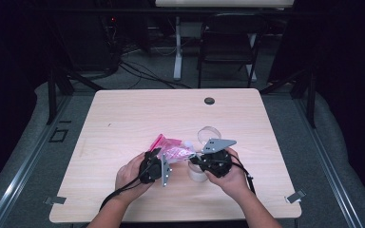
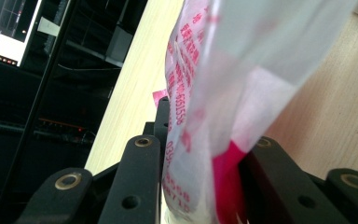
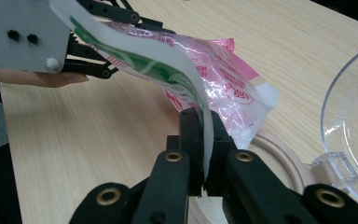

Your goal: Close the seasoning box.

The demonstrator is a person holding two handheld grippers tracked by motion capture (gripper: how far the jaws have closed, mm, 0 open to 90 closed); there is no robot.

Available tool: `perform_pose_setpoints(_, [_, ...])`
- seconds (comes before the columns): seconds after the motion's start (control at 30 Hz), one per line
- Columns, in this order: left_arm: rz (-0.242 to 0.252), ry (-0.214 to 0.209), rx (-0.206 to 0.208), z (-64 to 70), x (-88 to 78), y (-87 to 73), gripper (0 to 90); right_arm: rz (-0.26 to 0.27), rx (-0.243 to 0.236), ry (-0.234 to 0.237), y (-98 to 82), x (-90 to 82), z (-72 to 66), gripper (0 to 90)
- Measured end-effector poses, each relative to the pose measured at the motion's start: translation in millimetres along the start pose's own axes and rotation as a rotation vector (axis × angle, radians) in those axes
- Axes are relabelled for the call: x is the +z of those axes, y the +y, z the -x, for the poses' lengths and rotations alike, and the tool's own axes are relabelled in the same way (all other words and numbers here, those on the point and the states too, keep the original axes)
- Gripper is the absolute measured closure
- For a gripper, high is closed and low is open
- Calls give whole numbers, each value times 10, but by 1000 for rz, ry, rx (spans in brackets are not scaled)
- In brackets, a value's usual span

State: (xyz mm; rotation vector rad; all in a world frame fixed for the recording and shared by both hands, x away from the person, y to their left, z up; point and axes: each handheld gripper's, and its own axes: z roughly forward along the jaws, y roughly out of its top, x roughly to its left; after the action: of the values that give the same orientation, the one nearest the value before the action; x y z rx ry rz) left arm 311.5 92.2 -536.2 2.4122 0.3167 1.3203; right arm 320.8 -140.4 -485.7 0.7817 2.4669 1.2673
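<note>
My left gripper (image 1: 160, 160) sits at the left of the pair, just in front of me above the near half of the table (image 1: 123, 114). Its jaws are clamped on one end of a plastic bag (image 1: 172, 150), clear film with pink print and a solid pink edge. In the left gripper view the bag (image 2: 223, 93) rises straight out from between my two black jaws, its pink strip pinched low down and the white, printed film fanning away above it.

The bag hangs off the table, stretched between my two grippers. Seen from above, its long axis runs roughly left to right, the pink end toward the left and slightly farther from me, the pale end pointing right toward my other hand.

My right gripper (image 1: 199, 159) has its jaws shut tight on that pale end. In the right gripper view the white edge of the bag (image 3: 200, 88) is squeezed between my jaws, and the film sweeps up and away toward the left gripper (image 3: 98, 42) at the top left.

Just under my right gripper stands a clear round container (image 1: 197, 172), its wooden-looking rim (image 3: 279, 154) beside the bag's lower corner. Its clear lid (image 1: 208, 135) lies on the table a little beyond.
</note>
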Motion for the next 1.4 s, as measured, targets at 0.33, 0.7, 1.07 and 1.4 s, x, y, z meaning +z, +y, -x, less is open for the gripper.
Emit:
perform_pose_setpoints(0.33, [-32,-47,-1,1,38,-3,762,8,1,-1,5,-2,-7,892])
perform_pose_setpoints(0.7, [-10,-141,-107,48,149,-52,777,47,20,2,12,-16,-4,743])
perform_pose_setpoints(1.07, [1,-237,-233,-9,229,-152,792,127,55,-1,35,-91,53,535])
perform_pose_setpoints(1.4, [11,-267,-309,-69,253,-209,803,180,92,0,42,-162,102,501])
